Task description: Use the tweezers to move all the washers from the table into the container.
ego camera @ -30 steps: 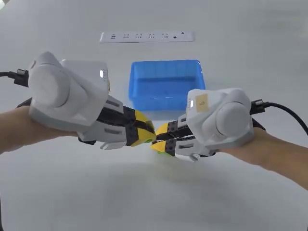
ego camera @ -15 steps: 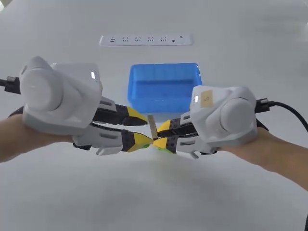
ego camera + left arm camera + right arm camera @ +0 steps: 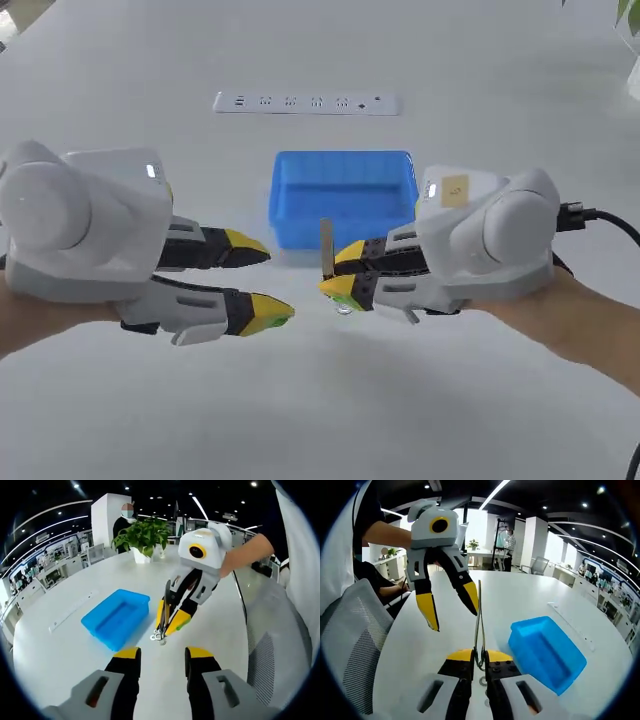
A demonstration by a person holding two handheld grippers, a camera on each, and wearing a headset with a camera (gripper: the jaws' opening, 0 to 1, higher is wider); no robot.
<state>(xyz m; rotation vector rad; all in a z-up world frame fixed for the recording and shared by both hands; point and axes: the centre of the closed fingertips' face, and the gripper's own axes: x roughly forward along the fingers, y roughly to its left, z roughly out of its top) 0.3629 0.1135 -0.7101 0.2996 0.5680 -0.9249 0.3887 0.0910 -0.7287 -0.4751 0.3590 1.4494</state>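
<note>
My right gripper [image 3: 335,285] is shut on the thin metal tweezers [image 3: 326,245], which stand upright between its jaws with their tips pointing down. A small cluster of washers [image 3: 344,308] lies on the white table just under those tips. Behind them sits the blue container [image 3: 345,190], with nothing visible inside it. My left gripper [image 3: 265,282] hangs open a short way left of the tweezers, holding nothing. The left gripper view looks across at the right gripper [image 3: 172,622], tweezers [image 3: 166,605], washers [image 3: 157,637] and container [image 3: 116,617]. In the right gripper view the tweezers [image 3: 479,625] rise from its jaws toward the open left gripper [image 3: 452,611].
A white power strip [image 3: 305,103] lies beyond the container. The right gripper's black cable [image 3: 600,225] trails off to the right. A potted plant [image 3: 142,535] stands at the table's far end. The table [image 3: 320,400] near me is bare white.
The two grippers met tip to tip a second ago. The left one has since opened and drawn back to the left, leaving the tweezers upright in the right gripper.
</note>
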